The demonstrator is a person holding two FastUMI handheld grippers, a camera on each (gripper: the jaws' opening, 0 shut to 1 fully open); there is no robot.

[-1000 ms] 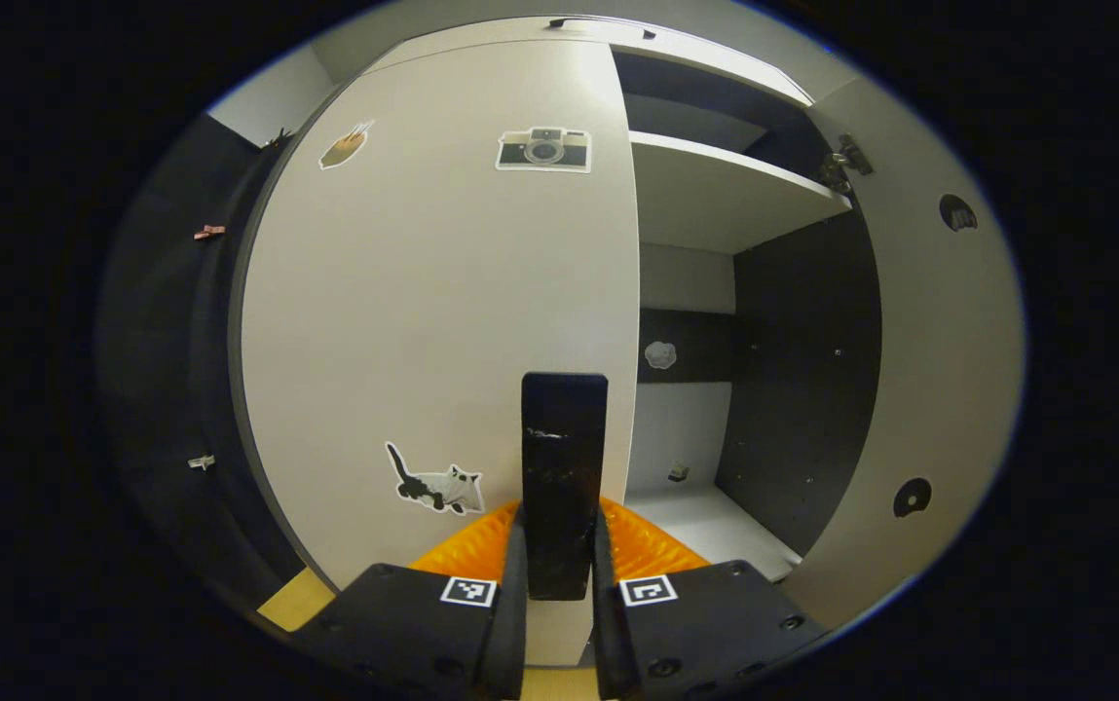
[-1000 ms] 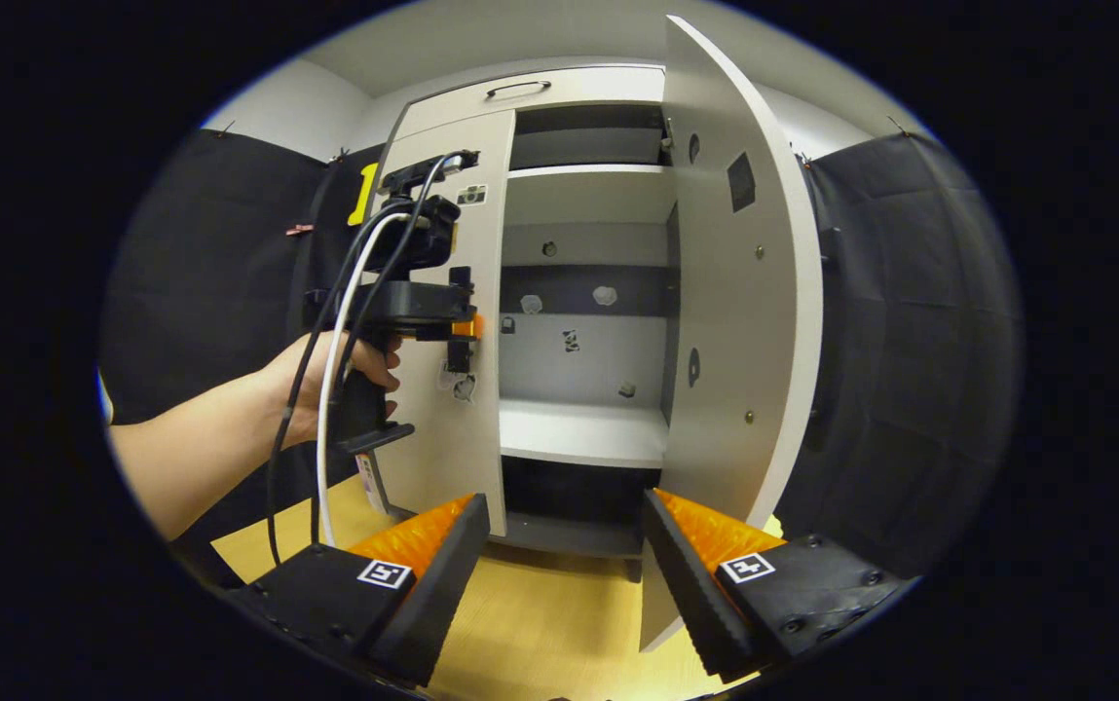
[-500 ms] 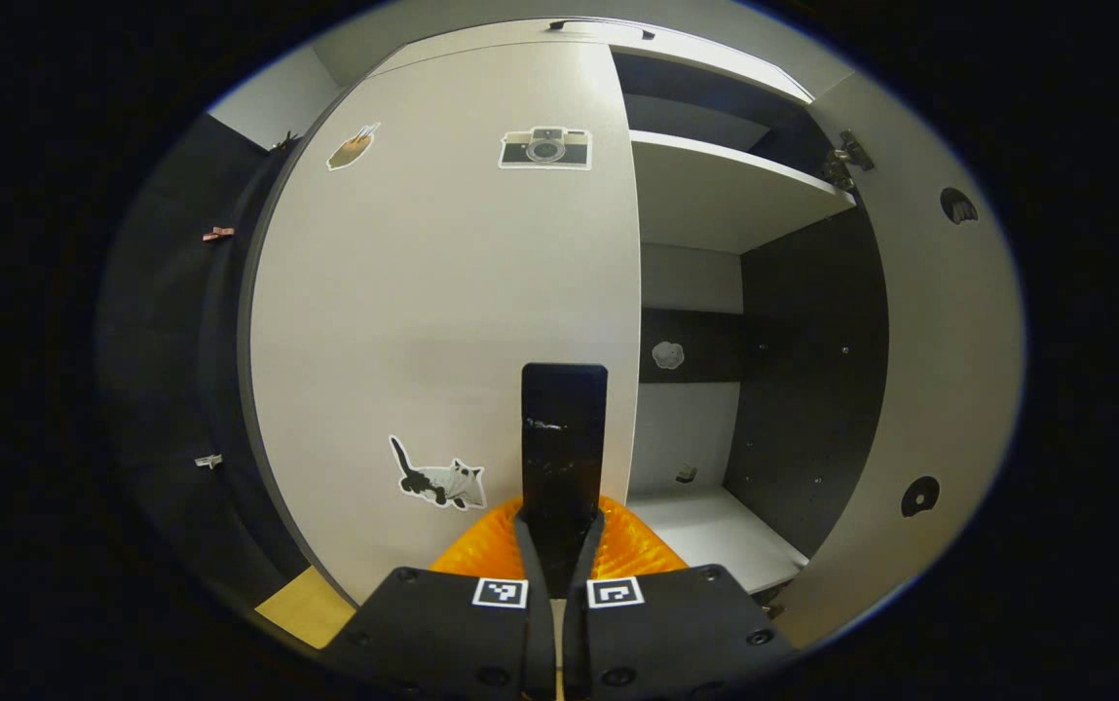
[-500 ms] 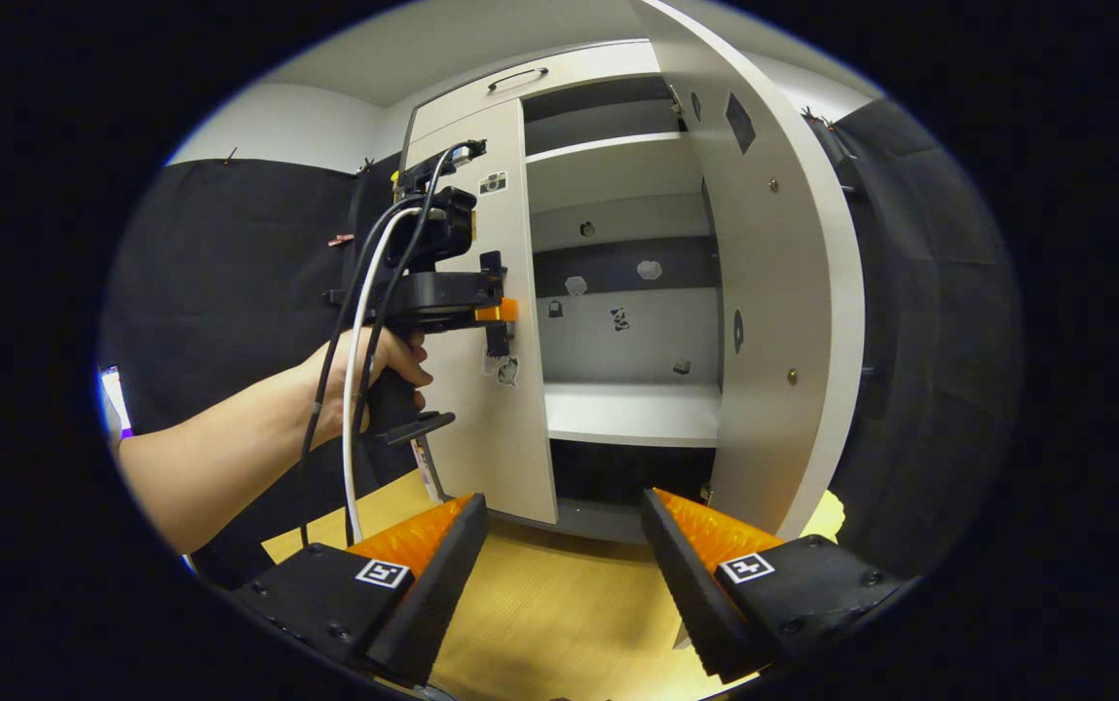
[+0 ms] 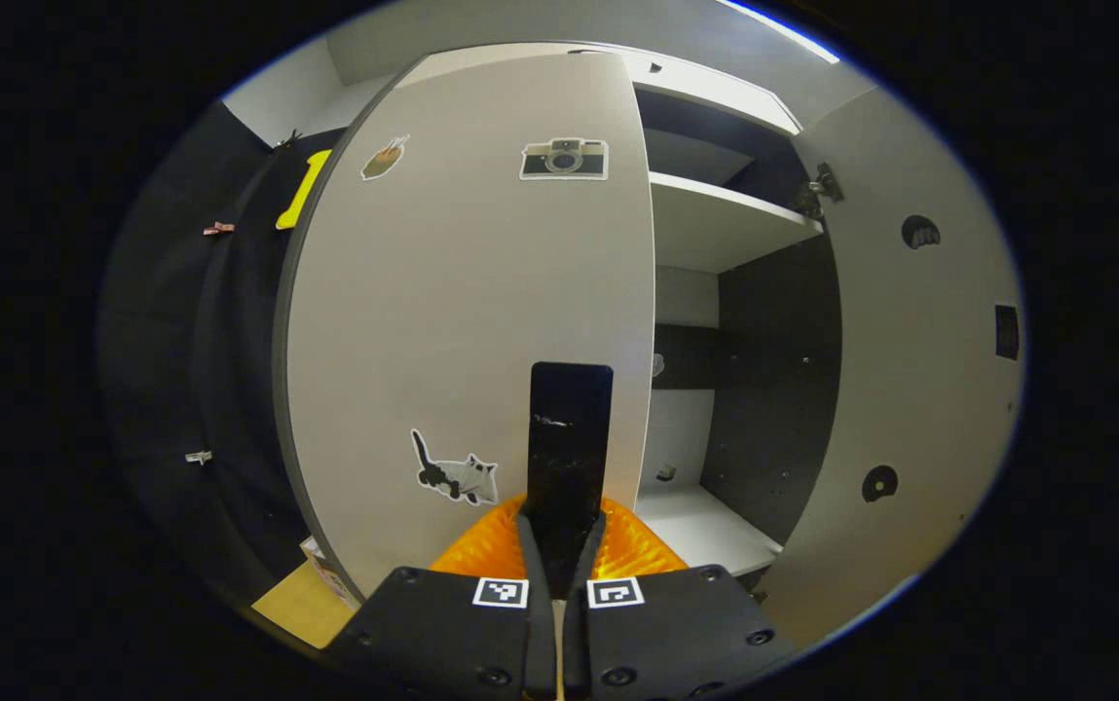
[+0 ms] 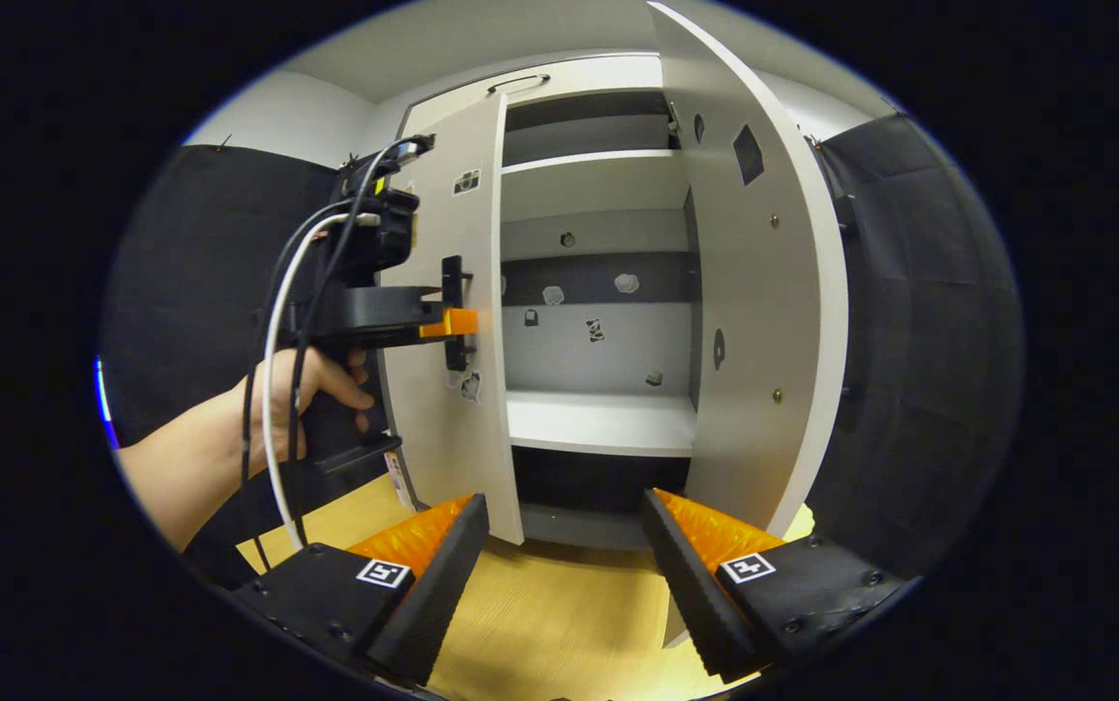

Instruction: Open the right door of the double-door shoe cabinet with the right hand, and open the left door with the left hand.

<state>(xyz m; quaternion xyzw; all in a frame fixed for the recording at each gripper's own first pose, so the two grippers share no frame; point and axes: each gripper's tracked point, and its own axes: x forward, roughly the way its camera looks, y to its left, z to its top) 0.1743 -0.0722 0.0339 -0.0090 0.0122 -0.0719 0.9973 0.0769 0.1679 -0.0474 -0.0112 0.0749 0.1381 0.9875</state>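
The white shoe cabinet's left door (image 5: 471, 321) carries camera and cat stickers and a black vertical handle (image 5: 571, 419). My left gripper (image 5: 559, 531) is shut on the lower end of that handle. In the right gripper view the left door (image 6: 462, 428) stands slightly ajar, with the left gripper (image 6: 457, 323) clamped on its handle (image 6: 453, 277) and a hand (image 6: 301, 389) holding the tool. The right door (image 6: 754, 321) is swung wide open. My right gripper (image 6: 564, 565) hangs open low in front of the cabinet, holding nothing.
White shelves (image 6: 603, 424) and a dark back panel show inside the cabinet's open right half. The open right door (image 5: 910, 389) stands close on the right in the left gripper view. Wooden floor (image 6: 559, 623) lies below. Black cloth walls (image 6: 910, 341) flank the cabinet.
My left gripper's fingers closed tight on the black handle, and the left door has started swinging outward. The right gripper stayed open, drifting a little in front of the cabinet.
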